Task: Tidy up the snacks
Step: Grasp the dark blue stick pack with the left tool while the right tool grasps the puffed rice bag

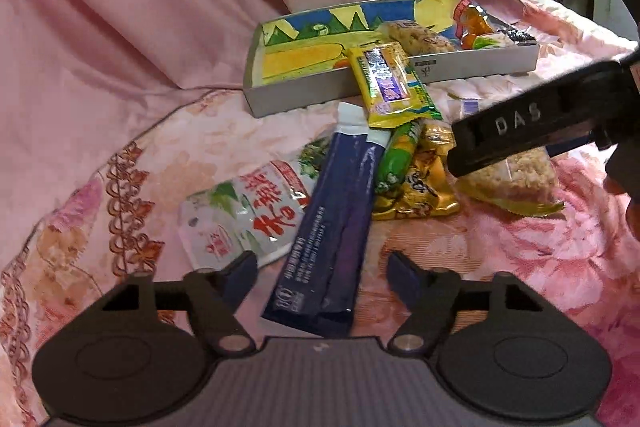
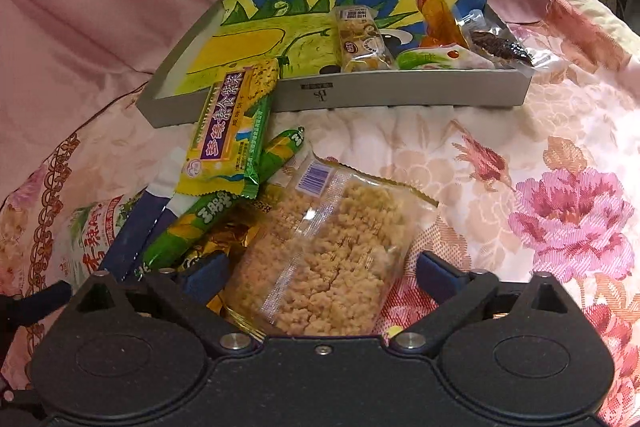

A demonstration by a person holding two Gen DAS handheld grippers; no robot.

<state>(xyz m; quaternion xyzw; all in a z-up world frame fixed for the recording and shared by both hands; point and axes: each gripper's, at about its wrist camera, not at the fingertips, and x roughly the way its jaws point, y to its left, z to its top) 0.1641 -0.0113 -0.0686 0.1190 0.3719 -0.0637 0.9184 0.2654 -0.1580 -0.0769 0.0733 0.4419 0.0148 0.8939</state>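
A pile of snacks lies on a pink floral bedspread in front of a grey tray (image 1: 480, 67) with a colourful picture inside. My left gripper (image 1: 322, 273) is open, its jaws on either side of a dark blue sachet (image 1: 336, 223). My right gripper (image 2: 320, 273) is open, its jaws around a clear pack of puffed rice cake (image 2: 328, 259), which also shows in the left wrist view (image 1: 516, 179). A yellow cracker pack (image 2: 230, 135) leans on the tray's front wall (image 2: 400, 91). A green sausage stick (image 2: 216, 215) lies beside it.
The tray holds several snacks at its right end, among them a rice bar (image 2: 362, 41) and an orange pack (image 2: 440, 15). A white pouch with red writing (image 1: 248, 215) and a gold pack (image 1: 424, 183) lie in the pile. Pink bedding rises behind the tray.
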